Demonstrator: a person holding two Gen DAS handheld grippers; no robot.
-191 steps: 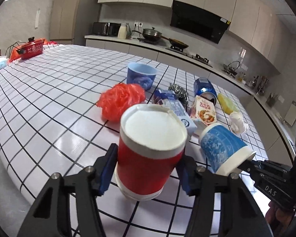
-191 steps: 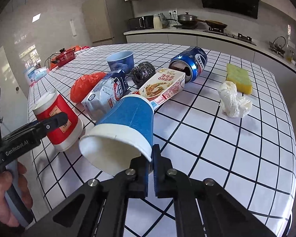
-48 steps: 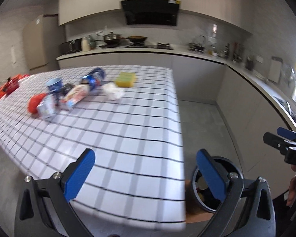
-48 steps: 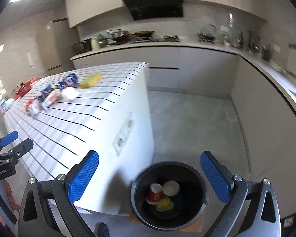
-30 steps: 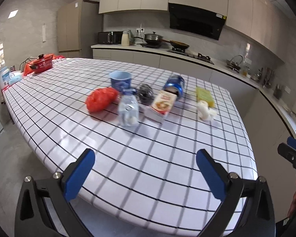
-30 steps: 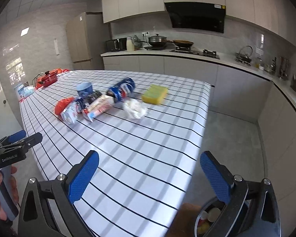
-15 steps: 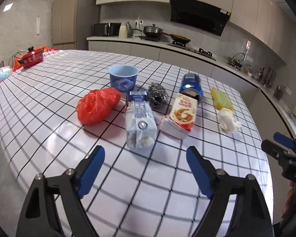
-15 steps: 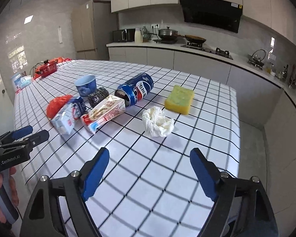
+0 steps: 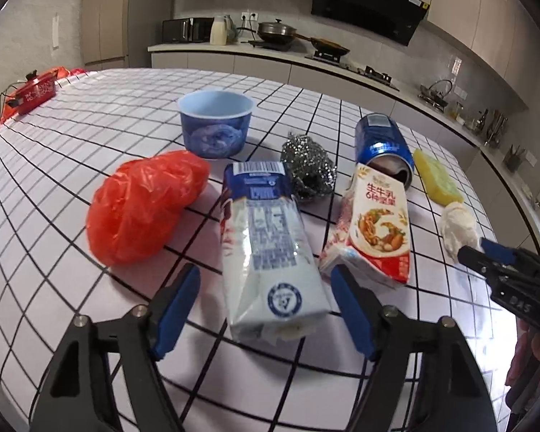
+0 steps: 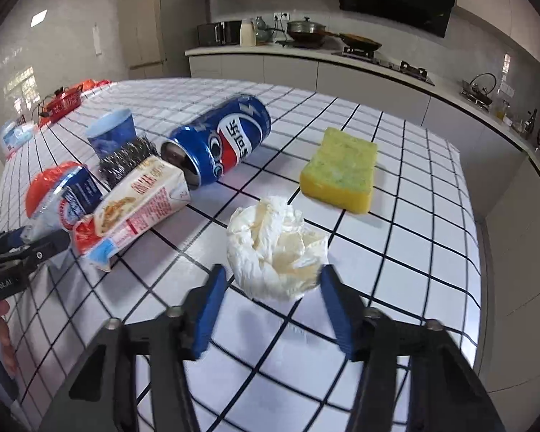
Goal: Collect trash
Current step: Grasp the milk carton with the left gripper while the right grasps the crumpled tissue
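A blue and white milk carton (image 9: 266, 237) lies on the checked table (image 9: 71, 126). My left gripper (image 9: 264, 288) straddles its near end, jaws closing, with a gap at each blue pad. In the right wrist view a crumpled white tissue (image 10: 273, 244) sits between the closing jaws of my right gripper (image 10: 273, 277), and the pads stand just beside it. Both grippers hold nothing. Around them lie a red plastic bag (image 9: 143, 205), a blue paper bowl (image 9: 215, 126), a steel scourer (image 9: 307, 165), a blue soda can (image 10: 223, 140) and a red and white carton (image 10: 140, 201).
A yellow sponge (image 10: 342, 169) lies behind the tissue. The table's right edge (image 10: 475, 216) drops to the floor. A red pot (image 9: 35, 90) stands at the far left end. A kitchen counter with a stove runs along the back wall.
Both grippers came forward and down onto the trash and their jaws narrowed. The milk carton now lies between the left jaws and the tissue between the right jaws.
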